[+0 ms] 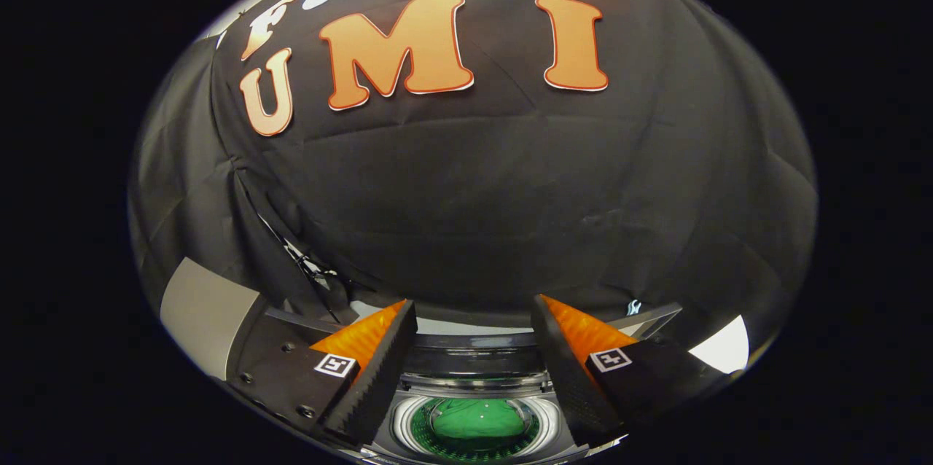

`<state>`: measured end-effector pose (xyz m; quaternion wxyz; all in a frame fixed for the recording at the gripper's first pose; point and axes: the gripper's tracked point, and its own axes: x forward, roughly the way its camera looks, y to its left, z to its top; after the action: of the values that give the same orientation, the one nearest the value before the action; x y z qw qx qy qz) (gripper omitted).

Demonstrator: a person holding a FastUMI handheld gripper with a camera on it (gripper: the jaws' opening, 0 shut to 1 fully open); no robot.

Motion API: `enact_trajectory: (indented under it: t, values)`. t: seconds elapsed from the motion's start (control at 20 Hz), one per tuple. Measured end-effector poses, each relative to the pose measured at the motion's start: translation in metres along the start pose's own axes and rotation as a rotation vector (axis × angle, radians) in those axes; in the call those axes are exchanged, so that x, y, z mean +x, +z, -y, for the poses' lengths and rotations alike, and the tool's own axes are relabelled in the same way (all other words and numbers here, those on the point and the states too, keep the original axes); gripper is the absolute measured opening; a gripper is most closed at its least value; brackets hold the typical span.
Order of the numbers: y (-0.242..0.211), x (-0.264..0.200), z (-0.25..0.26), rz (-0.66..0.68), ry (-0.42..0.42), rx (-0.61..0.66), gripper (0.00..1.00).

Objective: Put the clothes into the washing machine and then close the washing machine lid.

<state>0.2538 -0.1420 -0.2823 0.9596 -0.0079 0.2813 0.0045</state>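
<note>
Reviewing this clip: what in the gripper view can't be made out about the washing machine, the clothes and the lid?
- Washing machine: most of its body lies behind the open tongs.
- Green item in the drum: too small and distorted to confirm as clothing.
- Lid: the grey panel beside the tongs may be it; cannot tell.
- Clothes outside the drum: cannot tell if any remain.

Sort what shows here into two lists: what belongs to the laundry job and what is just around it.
Belongs to the job:
- washing machine, its top open below the fingers
- green cloth lying in the drum, seen between the fingers
- gripper, fingers spread apart, holding nothing

Just around:
- black cloth wall beyond the fingers
- grey panel beside the machine; its purpose is unclear
</note>
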Motion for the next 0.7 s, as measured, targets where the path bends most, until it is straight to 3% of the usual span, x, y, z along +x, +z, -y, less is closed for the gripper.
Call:
enact_trajectory:
  t: [0.7]
  values:
    - [-0.034,-0.052,-0.003,0.007,-0.006,-0.020,1.00]
